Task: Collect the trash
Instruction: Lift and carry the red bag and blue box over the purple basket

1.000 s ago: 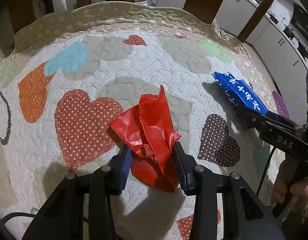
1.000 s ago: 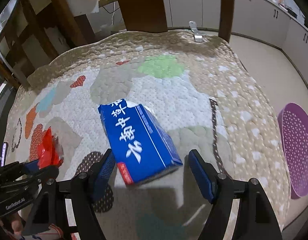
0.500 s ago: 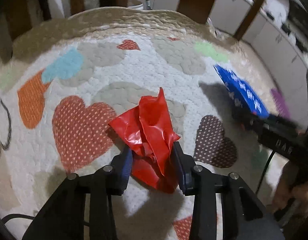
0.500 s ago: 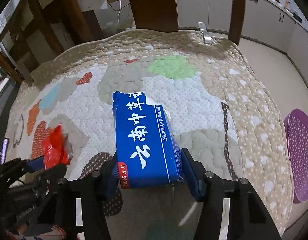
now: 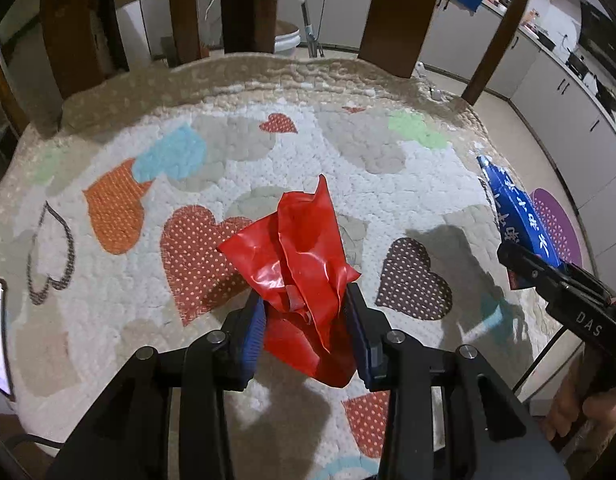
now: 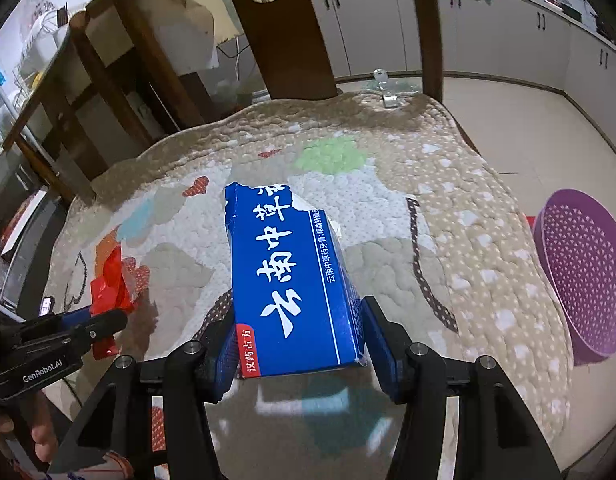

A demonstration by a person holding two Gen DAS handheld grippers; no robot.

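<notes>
- The left tool (image 5: pixel 304 320) pinches a crumpled red wrapper (image 5: pixel 300 256) between its blue pads, above the heart-patterned quilt (image 5: pixel 236 168).
- The right tool (image 6: pixel 298 344), after narrowing, clamps a torn blue carton (image 6: pixel 288 276) with white characters, its far end tilted off the quilt.
- A purple basket (image 6: pixel 580 280) sits on the floor to the right.

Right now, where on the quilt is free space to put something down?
Most of the heart-patterned quilt is bare: the far part toward the chairs and the strip beside the purple basket. Crowded only near the red wrapper and blue box.
</notes>
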